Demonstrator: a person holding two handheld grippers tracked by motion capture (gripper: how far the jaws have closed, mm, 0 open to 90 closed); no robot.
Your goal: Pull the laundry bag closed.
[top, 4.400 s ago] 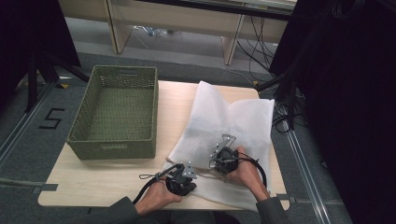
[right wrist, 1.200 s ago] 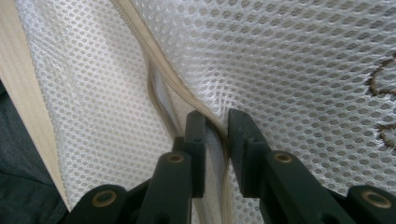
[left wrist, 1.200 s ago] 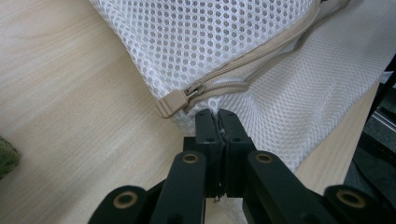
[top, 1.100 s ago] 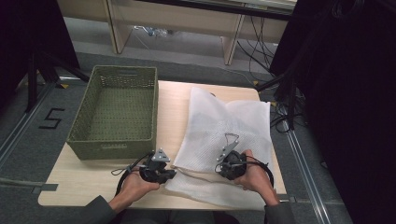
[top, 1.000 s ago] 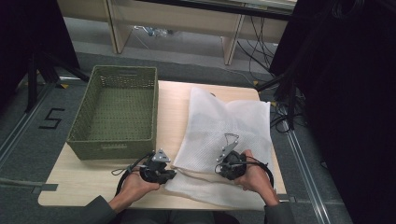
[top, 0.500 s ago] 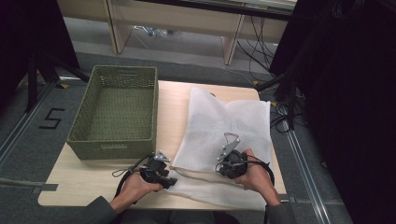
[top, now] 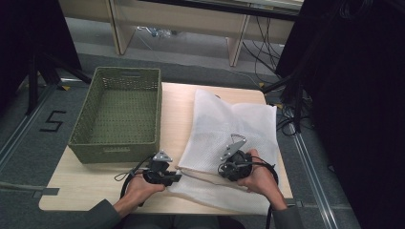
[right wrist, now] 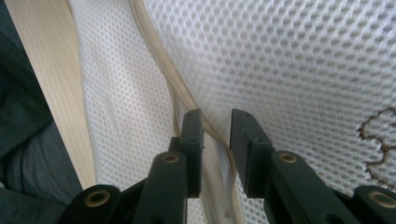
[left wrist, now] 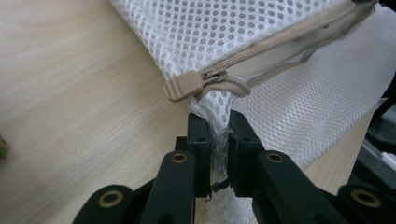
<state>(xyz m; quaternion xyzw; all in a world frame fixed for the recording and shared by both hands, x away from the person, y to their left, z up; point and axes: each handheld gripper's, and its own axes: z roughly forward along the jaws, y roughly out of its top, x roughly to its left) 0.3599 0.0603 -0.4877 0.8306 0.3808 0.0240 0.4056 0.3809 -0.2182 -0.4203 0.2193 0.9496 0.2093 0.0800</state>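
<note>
- Right now my left hand (top: 138, 187) comes in low from the near edge of the table (top: 95, 191), wrist about level, with the left gripper (top: 173, 178) pointing across toward the corner of the mesh bag (top: 234, 129).
- In the left gripper view, that gripper's jaws have just been closing and now pinch a fold of mesh at the bag's corner, just below the tan zipper pull (left wrist: 183, 87); the gap between them is narrow and packed with fabric.
- My right hand (top: 261, 179) rests on the bag's near part, forearm angled in from the lower right, with the right gripper (top: 228, 168) lying on the mesh.
- In the right gripper view, its jaws have just been opening; they stand a little apart astride the zipper seam (right wrist: 159, 51), and I see the seam between them but no pad pressing on it.
- The bag lies flat on the right half of the table, its far edge near the table's back, its near flap folded under my right hand, zipper partly undone.
- Count: one mesh bag, one zipper pull, one green basket (top: 81, 143) on the table's left, well apart from the bag, and two grippers.
</note>
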